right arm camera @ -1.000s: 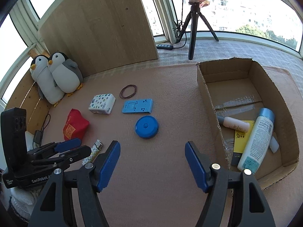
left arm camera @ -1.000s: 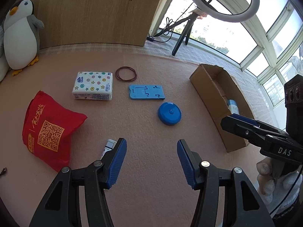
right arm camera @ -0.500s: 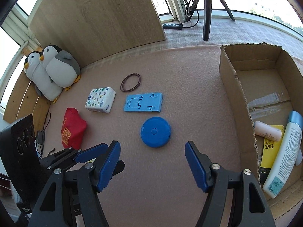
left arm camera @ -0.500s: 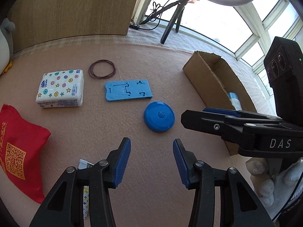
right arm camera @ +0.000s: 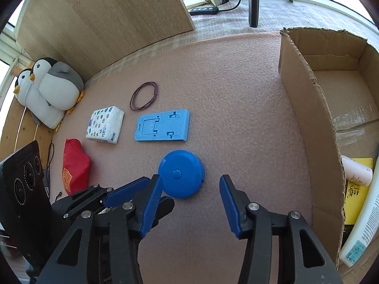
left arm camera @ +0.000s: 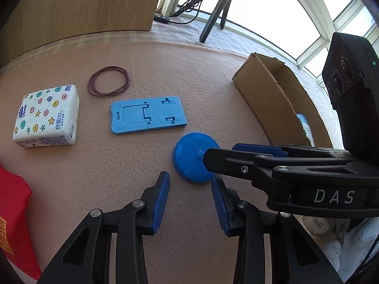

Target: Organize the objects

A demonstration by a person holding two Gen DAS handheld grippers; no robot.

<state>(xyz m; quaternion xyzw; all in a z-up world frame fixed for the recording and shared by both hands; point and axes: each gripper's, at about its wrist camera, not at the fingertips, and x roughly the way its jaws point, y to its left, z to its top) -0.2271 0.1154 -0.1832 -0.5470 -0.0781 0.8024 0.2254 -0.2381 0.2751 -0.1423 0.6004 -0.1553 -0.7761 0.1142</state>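
1. The blue round case (right arm camera: pixel 181 174) is lying flat on the pink mat (right arm camera: pixel 236 94), near the cardboard box (right arm camera: pixel 308 108), and I am judging it as the thing I am about to collect.
2. I am holding the right gripper (right arm camera: pixel 190 204) just in front of the case with its fingers wide apart; they are not touching it, and the gap looks wide enough to take the disc from both sides.
3. I am keeping the left gripper (left arm camera: pixel 190 202) close on the near side of the same case, its fingers also apart and holding nothing. In the left wrist view the right gripper is crossing over the case's right edge.
4. Just beyond the case, a light blue plastic stand (right arm camera: pixel 163 125) is lying flat, and a loop of brown rubber bands (right arm camera: pixel 143 95) is resting behind it.
5. To the left, a tissue pack (left arm camera: pixel 46 117) is showing the brand "Vinda" with stars and dots, and a red bag (right arm camera: pixel 75 165) is carrying a QR code.
6. Two penguin plush toys (right arm camera: pixel 51 87) are leaning against the wooden board (right arm camera: pixel 106 23).
7. The box is standing open at the right, so it is probably the place for collecting; a white bottle (right arm camera: pixel 362 224) and a yellow packet (right arm camera: pixel 357 189) are already lying inside.
8. The right gripper's body is reading "DAS".
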